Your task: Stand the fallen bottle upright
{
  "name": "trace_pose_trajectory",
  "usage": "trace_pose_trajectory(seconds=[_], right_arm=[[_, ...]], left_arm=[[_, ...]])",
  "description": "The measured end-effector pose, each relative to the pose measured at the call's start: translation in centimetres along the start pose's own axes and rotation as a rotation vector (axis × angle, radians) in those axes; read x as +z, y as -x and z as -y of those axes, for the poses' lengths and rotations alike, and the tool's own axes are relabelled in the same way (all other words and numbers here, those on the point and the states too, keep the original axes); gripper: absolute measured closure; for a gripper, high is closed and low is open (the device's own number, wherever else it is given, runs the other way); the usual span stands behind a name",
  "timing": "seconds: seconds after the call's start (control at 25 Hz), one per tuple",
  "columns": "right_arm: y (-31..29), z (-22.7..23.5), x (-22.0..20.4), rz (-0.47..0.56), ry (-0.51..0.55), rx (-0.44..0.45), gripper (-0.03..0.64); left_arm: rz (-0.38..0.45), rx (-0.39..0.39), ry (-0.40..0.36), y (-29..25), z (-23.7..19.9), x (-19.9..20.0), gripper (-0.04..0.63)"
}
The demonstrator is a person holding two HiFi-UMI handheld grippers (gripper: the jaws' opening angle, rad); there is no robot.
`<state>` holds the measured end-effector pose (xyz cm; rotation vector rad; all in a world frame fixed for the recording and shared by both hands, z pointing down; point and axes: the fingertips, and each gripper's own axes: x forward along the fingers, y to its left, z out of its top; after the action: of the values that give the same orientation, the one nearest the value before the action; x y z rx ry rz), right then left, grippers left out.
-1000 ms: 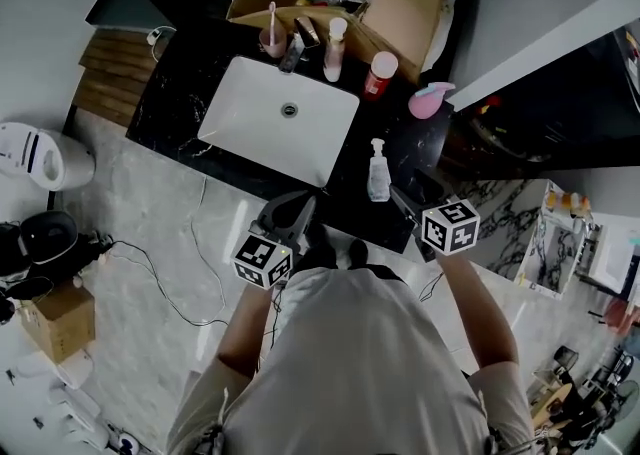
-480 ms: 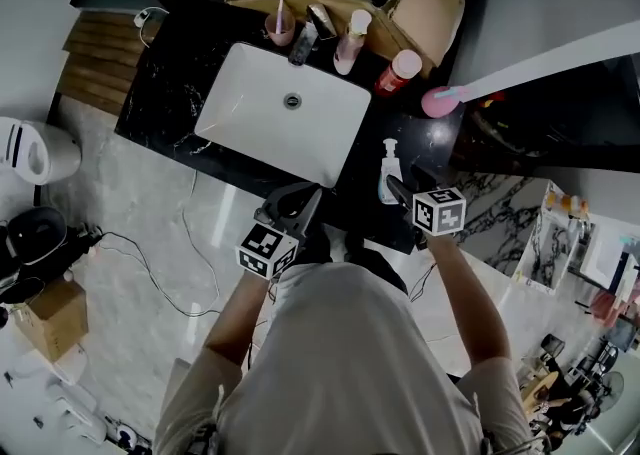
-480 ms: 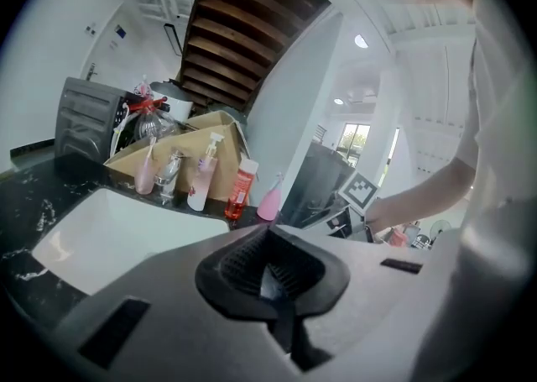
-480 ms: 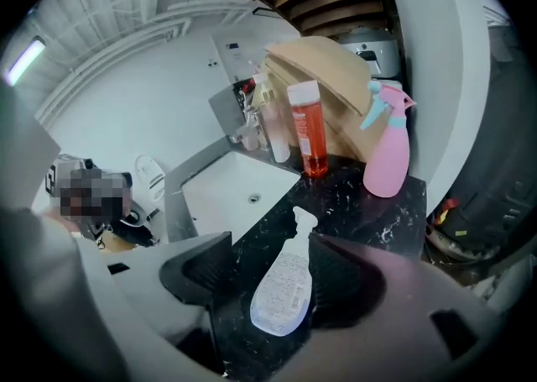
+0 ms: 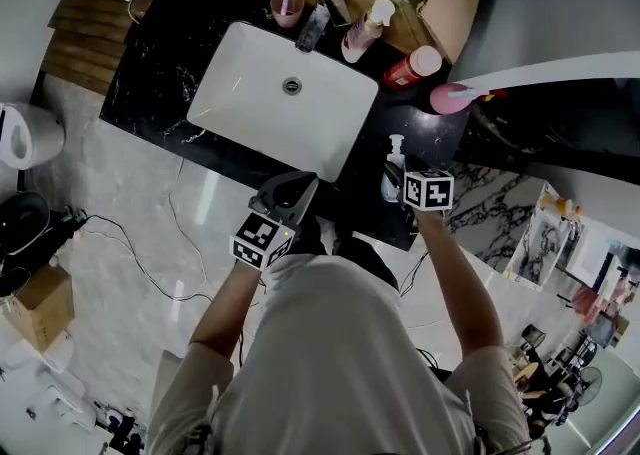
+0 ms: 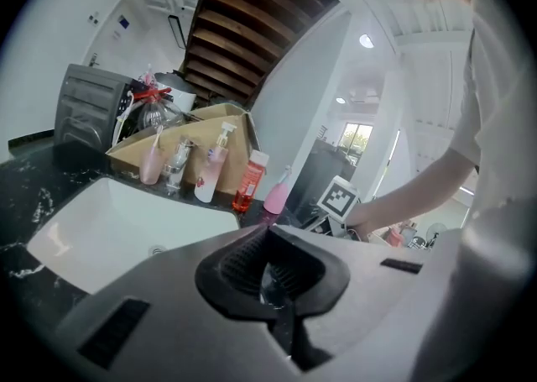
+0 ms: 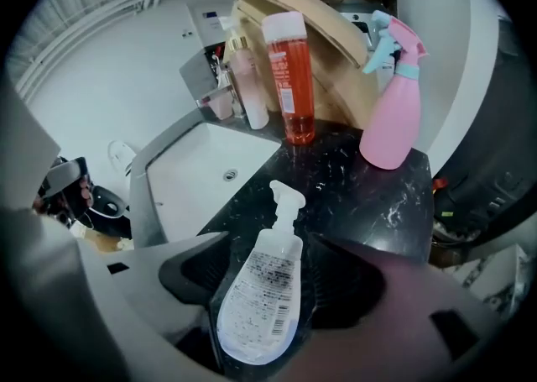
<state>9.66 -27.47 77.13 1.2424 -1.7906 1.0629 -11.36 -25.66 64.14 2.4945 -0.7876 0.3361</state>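
Head view: the clear pump bottle lies flat on the black counter, right of the sink near the front edge, under your right gripper.

Left gripper view: your left gripper is pressed together, holding nothing.

Right gripper view: its jaws are spread on either side of the bottle and don't look clamped. Gripping and standing it up are both left to do.

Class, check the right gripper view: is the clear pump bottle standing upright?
No, the clear pump bottle lies flat on the black counter between the right tool's spread jaws.
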Motion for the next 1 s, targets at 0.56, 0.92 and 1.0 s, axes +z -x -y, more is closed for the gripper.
trace_pose_trajectory(seconds=[0.56, 0.92, 1.0], right_arm=[[-4.2, 1.3, -1.6, -0.173, -0.079, -0.139, 0.322], [-3.7, 1.1, -1.2, -0.128, -0.018, -0.107, 0.354], [-3.2, 1.0, -0.9, -0.106, 0.002, -0.089, 0.356]], left_arm=[[-0.002, 0.024, 0.034, 1.3, -2.8, -0.7, 0.588], [0.0, 0.033, 0.032, 1.9, -1.6, -0.6, 0.589], [0.004, 0.037, 0.021, 2.0, -0.9, -0.3, 0.589]])
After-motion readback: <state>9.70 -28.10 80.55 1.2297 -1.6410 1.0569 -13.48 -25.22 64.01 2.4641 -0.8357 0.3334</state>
